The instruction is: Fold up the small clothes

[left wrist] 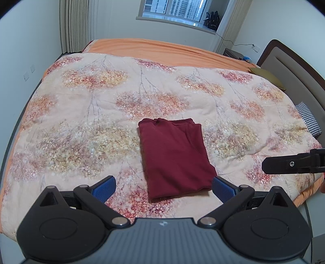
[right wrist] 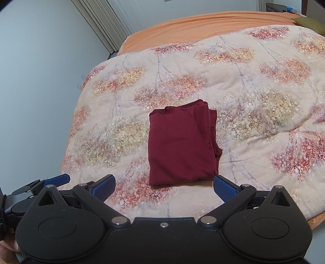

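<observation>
A dark red garment (left wrist: 174, 156) lies folded into a flat rectangle on the floral quilt (left wrist: 81, 113), its layered edges at the far and right sides. In the left wrist view my left gripper (left wrist: 163, 187) hovers open just short of the garment's near edge, blue pads apart and nothing between them. In the right wrist view the same garment (right wrist: 180, 142) sits ahead of my right gripper (right wrist: 164, 187), which is also open and holds nothing. The right gripper's black finger (left wrist: 292, 163) shows at the right edge of the left wrist view. The left gripper's blue pad (right wrist: 57, 179) shows at the lower left of the right wrist view.
The quilt (right wrist: 254, 97) covers a bed with an orange sheet (left wrist: 158, 47). A headboard (left wrist: 294, 69), an olive pillow (left wrist: 266, 76) and a houndstooth cushion (left wrist: 308, 118) are at the right. A window (left wrist: 172, 10), curtains and a nightstand (left wrist: 233, 53) lie beyond.
</observation>
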The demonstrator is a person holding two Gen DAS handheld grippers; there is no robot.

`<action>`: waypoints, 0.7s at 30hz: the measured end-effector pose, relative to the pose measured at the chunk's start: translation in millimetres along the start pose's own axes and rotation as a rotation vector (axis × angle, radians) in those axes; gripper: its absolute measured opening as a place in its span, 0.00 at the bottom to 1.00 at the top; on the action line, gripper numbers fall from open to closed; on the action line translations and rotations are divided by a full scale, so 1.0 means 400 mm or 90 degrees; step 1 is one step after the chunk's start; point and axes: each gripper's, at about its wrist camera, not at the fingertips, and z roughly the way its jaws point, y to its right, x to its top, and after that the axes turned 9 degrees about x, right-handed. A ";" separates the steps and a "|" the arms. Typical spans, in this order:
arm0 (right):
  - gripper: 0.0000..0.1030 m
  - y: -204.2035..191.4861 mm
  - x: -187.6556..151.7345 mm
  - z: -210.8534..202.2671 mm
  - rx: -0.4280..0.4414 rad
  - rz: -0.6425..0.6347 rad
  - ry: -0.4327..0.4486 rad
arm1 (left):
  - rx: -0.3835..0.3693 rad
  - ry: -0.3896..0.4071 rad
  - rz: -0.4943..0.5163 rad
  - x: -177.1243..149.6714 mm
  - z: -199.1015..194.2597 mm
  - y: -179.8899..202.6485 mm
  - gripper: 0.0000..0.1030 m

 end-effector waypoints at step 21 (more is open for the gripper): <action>0.99 0.000 0.002 0.002 0.004 0.001 0.000 | -0.027 0.033 -0.030 0.007 -0.030 0.007 1.00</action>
